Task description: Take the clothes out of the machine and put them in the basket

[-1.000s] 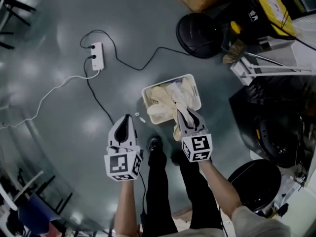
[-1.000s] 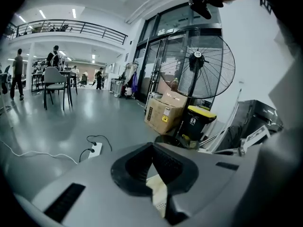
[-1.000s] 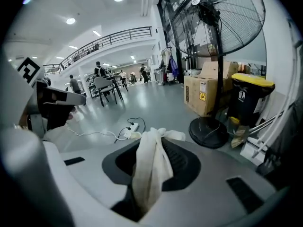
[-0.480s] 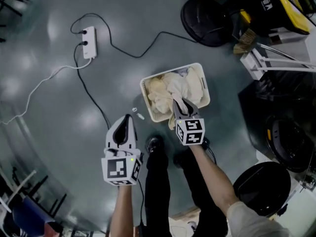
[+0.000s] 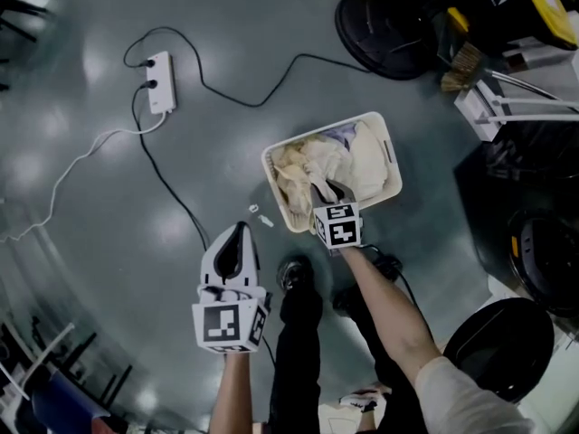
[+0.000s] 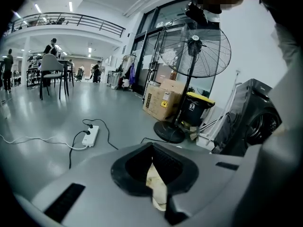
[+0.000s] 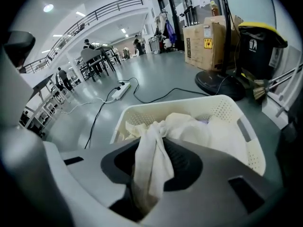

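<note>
A white laundry basket (image 5: 384,143) stands on the grey floor, heaped with cream and white clothes (image 5: 353,156). My right gripper (image 5: 324,191) reaches down over its near edge, shut on a cream cloth (image 7: 150,162) that trails from the jaws into the pile. Its jaws have just been opening slightly, and the cloth is still between them. My left gripper (image 5: 233,242) hangs to the left of the basket, above bare floor, shut with a small pale scrap of cloth (image 6: 157,186) in the slit between its jaws. The dark washing machine (image 5: 543,260) with its round door is at the right edge.
A white power strip (image 5: 161,84) and its cables (image 5: 172,174) lie on the floor at the left. A standing fan's round base (image 5: 384,25), a yellow-lidded bin (image 7: 262,41), a cardboard box (image 7: 208,39) and a broom (image 5: 461,66) crowd the far right. The person's shoes (image 5: 291,274) are below the basket.
My right gripper has sunk with the cream cloth from above the basket's near edge down into the pile. The left gripper has dropped lower too, staying left of the basket.
</note>
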`<act>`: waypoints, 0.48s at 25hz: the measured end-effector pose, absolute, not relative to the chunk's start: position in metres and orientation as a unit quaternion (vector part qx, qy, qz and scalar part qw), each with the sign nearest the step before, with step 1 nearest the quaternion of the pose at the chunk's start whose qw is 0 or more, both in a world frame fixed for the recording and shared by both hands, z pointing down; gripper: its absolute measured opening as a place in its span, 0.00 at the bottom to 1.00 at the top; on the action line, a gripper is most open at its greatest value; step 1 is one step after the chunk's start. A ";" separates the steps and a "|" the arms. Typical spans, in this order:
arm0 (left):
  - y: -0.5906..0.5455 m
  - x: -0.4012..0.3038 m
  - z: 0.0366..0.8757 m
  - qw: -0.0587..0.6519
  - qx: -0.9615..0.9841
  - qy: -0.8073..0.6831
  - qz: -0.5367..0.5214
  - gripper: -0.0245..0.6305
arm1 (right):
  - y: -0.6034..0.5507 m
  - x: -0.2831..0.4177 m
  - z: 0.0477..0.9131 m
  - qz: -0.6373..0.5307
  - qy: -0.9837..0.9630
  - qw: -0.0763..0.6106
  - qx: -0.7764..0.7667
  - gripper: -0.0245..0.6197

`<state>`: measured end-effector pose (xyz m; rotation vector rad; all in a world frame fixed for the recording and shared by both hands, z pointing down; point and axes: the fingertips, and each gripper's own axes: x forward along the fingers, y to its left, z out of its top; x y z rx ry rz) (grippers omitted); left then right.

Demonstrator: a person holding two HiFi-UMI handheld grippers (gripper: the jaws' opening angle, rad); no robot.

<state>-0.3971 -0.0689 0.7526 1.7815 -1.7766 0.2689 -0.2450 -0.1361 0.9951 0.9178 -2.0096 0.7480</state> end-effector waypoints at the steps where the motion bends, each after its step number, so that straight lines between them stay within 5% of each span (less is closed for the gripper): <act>1: -0.069 -0.398 0.754 0.300 0.672 -0.669 0.103 0.07 | -0.137 -0.244 1.005 0.301 -0.784 0.399 0.366 0.24; 7: -0.069 -0.399 0.751 0.294 0.674 -0.669 0.110 0.07 | -0.124 -0.239 1.034 0.304 -0.769 0.445 0.343 0.27; 12: -0.070 -0.396 0.744 0.294 0.674 -0.668 0.116 0.07 | -0.123 -0.246 1.021 0.326 -0.788 0.405 0.330 0.61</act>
